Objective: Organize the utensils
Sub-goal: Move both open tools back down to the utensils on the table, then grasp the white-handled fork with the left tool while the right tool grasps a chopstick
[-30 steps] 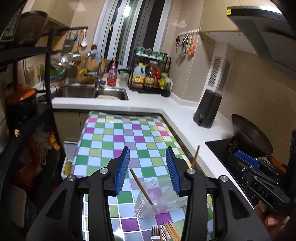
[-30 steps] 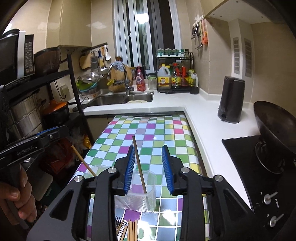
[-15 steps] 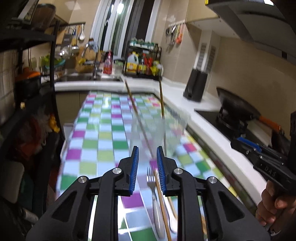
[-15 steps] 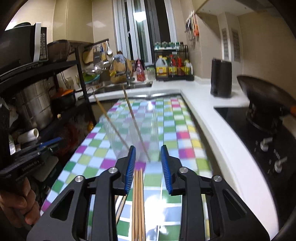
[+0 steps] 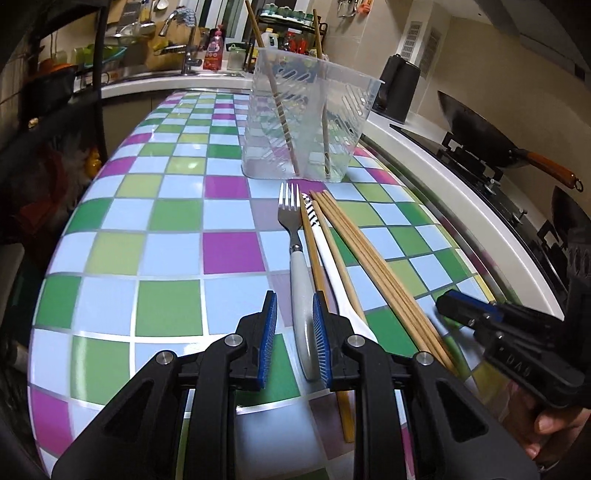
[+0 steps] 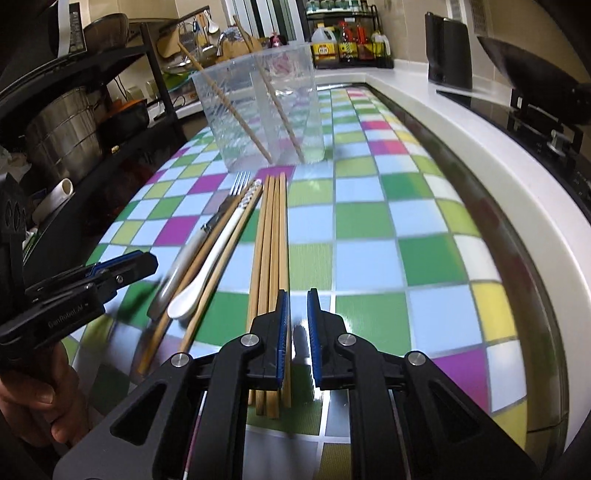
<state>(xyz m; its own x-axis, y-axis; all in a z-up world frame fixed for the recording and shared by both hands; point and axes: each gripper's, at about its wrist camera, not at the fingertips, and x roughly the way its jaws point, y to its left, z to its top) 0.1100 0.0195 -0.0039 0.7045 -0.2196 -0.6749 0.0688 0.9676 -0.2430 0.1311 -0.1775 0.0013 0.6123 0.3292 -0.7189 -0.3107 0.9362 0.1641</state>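
Checkered surface [image 5: 170, 221] carries clear holder [image 5: 306, 122], 2 chopsticks [image 5: 280, 110] upright inside. Fork [image 5: 297, 251], white spoon [image 5: 332, 258], loose chopstick bundle [image 6: 271, 236] lie before holder. Left tongs [image 5: 294, 325] slightly apart, straddling fork handle, not pressing. Right tongs [image 6: 295, 317] just closing, narrow gap empty, chopstick bundle just left.

Glossy checked tabletop [image 5: 229, 254], clear plastic holder [image 5: 306, 110], wooden chopsticks [image 6: 271, 236].

Kitchen, beige tiled walls; white L-shaped counter [image 5: 424, 155] running along the right; sink and faucet [image 5: 184, 40] upper left; black shelving rack [image 6: 110, 66] at left; wok [image 5: 476, 129] on black hob, right edge; window [image 6: 266, 14] top centre.
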